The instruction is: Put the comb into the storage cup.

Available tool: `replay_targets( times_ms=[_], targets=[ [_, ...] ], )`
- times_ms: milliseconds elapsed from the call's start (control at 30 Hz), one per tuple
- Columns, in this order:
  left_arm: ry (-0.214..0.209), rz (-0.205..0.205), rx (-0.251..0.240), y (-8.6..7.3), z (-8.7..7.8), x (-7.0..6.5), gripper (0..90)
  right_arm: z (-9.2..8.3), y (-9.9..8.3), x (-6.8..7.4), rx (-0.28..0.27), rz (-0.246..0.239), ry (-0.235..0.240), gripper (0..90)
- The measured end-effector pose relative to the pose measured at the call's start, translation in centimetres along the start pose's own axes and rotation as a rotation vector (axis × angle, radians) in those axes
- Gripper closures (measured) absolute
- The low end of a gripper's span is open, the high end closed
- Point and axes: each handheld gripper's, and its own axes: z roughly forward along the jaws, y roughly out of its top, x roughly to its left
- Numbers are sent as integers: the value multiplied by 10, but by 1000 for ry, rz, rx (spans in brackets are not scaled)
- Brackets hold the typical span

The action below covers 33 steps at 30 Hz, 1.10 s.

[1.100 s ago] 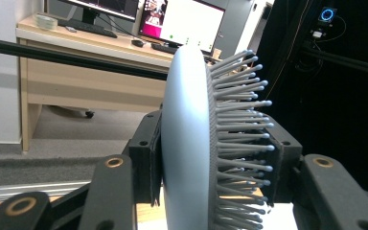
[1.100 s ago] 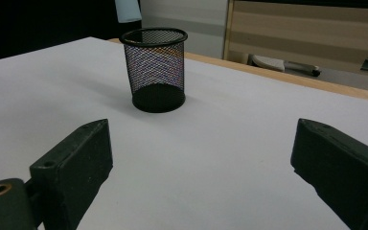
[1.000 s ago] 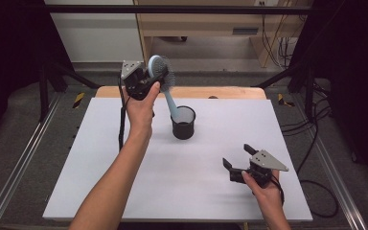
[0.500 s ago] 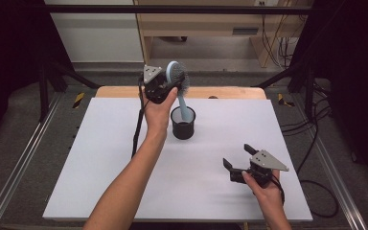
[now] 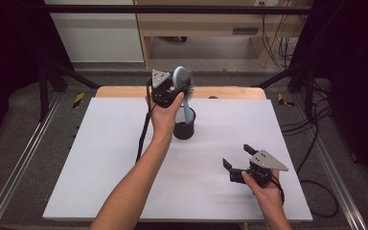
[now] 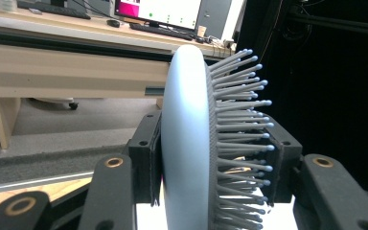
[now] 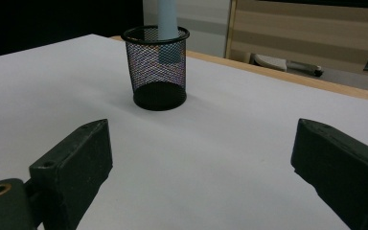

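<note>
The left gripper (image 5: 171,91) is clamped on the head of a pale blue brush (image 5: 182,82), 1 jaw flat against its smooth back and the other pushed into the bristles, as the left gripper view makes plain (image 6: 211,143). Holding it by the head leaves the handle free to hang down, and that seems to be the point: the handle stands nearly upright with its lower end inside the black mesh cup (image 5: 184,125) near the far middle of the white table (image 5: 100,158). In the right gripper view the handle's tip (image 7: 166,33) shows through the mesh about halfway down, apparently clear of the cup's floor, though the mesh makes that hard to judge. So the brush looks partly lowered rather than set down, and the grip is probably kept tight because letting go now would drop the heavy head sideways and could tip the light cup. The right gripper (image 5: 237,165) rests low at the near right of the table, well apart from the cup, its 2 jaws spread wide with nothing between them. It points toward the cup, likely parked out of the way while staying ready to steady the cup if it slides.
</note>
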Motion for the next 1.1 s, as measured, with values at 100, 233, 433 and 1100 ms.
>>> replay_targets(
  times_ms=[100, 233, 433, 1100],
  targets=[
    [0, -1, 2, -2, 1, 0, 503, 0, 0, 0, 2, 0, 1, 71],
    [1, 1, 8, -5, 2, 1, 503, 1, 0, 1, 4, -6, 3, 70],
    [5, 2, 12, -10, 2, 3, 503, 1, 0, 1, 7, -9, 3, 69],
    [13, -11, 38, -26, 3, 10, 502, 2, -1, 2, 14, -19, 5, 68]
  ],
)
